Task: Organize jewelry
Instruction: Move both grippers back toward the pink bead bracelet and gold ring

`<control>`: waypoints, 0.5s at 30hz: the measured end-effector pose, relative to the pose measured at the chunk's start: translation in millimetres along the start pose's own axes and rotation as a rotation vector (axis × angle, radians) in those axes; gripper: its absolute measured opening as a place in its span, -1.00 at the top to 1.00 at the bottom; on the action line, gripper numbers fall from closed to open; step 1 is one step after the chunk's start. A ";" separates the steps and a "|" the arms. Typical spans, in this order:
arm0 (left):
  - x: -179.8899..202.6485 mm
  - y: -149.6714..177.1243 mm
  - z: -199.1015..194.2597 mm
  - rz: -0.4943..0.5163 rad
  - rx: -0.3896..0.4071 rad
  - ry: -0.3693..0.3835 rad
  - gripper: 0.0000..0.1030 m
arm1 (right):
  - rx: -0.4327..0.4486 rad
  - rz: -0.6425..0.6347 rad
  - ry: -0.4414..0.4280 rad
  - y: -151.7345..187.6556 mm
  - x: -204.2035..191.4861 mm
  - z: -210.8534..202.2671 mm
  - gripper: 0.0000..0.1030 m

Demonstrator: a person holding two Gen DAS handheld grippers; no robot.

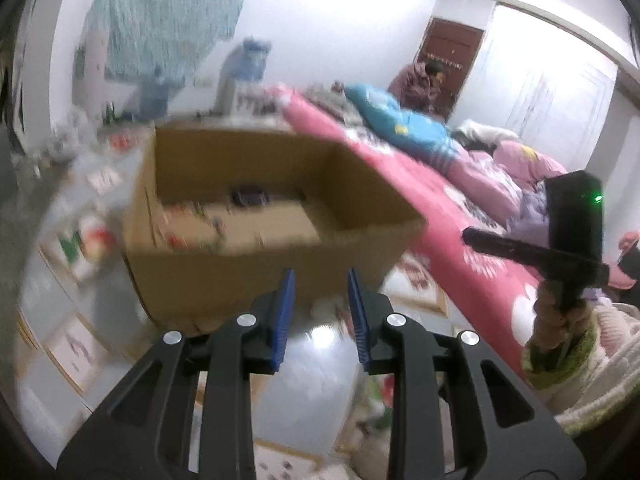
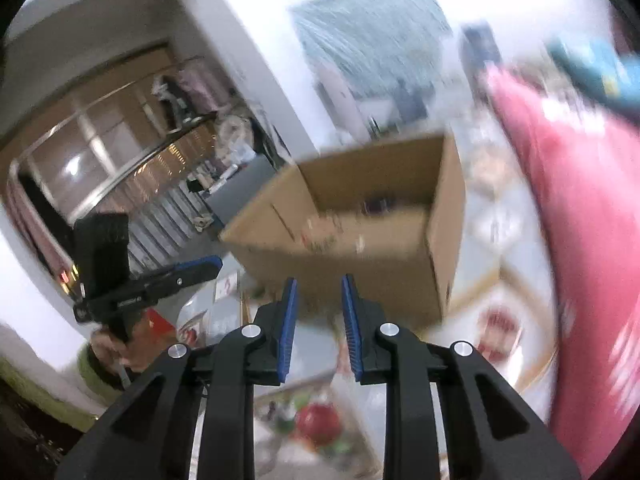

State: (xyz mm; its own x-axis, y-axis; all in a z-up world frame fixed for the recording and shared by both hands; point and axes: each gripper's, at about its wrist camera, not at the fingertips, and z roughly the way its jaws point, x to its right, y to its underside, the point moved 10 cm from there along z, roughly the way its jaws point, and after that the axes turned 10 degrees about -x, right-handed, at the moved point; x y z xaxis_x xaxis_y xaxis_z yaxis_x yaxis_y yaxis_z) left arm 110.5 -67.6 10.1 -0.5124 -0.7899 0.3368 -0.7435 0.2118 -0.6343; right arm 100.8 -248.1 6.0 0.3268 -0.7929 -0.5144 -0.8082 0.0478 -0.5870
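An open cardboard box [image 1: 256,264] stands on the floor just ahead of both grippers. Blurred small items and a dark object [image 1: 248,197] lie on its bottom. In the left wrist view my left gripper [image 1: 320,280] hovers before the box's near wall, open, with nothing between its blue pads. To its right a hand holds the right gripper [image 1: 472,237] side-on over the bed's edge. The right wrist view shows the same box [image 2: 360,272] and dark object [image 2: 376,205]. My right gripper [image 2: 319,285] is open and empty there, and the left gripper [image 2: 208,266] sits at the left.
A bed with a pink cover [image 1: 440,216] and blue pillow [image 1: 400,120] runs along the box's right side. A person [image 1: 420,84] is by the far brown door. Glossy patterned floor tiles [image 1: 316,360] lie below. A glass sliding door [image 2: 92,160] is at the left.
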 end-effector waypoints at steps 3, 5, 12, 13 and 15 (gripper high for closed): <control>4.2 24.9 35.5 -0.047 -0.093 0.034 0.50 | -0.081 0.114 0.005 28.1 24.3 30.2 0.56; 13.2 36.5 60.2 -0.058 -0.147 0.070 0.50 | -0.113 0.143 0.030 38.3 35.3 45.5 0.56; 36.0 43.5 115.8 -0.030 -0.239 0.095 0.50 | -0.149 0.208 0.007 45.0 53.1 74.0 0.56; 36.7 44.4 120.3 -0.032 -0.245 0.091 0.50 | -0.149 0.206 0.009 45.7 52.6 75.4 0.56; 35.5 42.9 128.0 -0.030 -0.256 0.086 0.50 | -0.149 0.208 0.010 46.7 53.8 77.9 0.56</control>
State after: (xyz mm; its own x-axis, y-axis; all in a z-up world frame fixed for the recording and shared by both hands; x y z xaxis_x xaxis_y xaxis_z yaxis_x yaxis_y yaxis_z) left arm 115.4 -160.2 -94.2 -0.5148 -0.7486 0.4179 -0.8379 0.3362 -0.4299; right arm 118.8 -241.2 -97.8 0.1417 -0.7816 -0.6075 -0.9209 0.1211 -0.3706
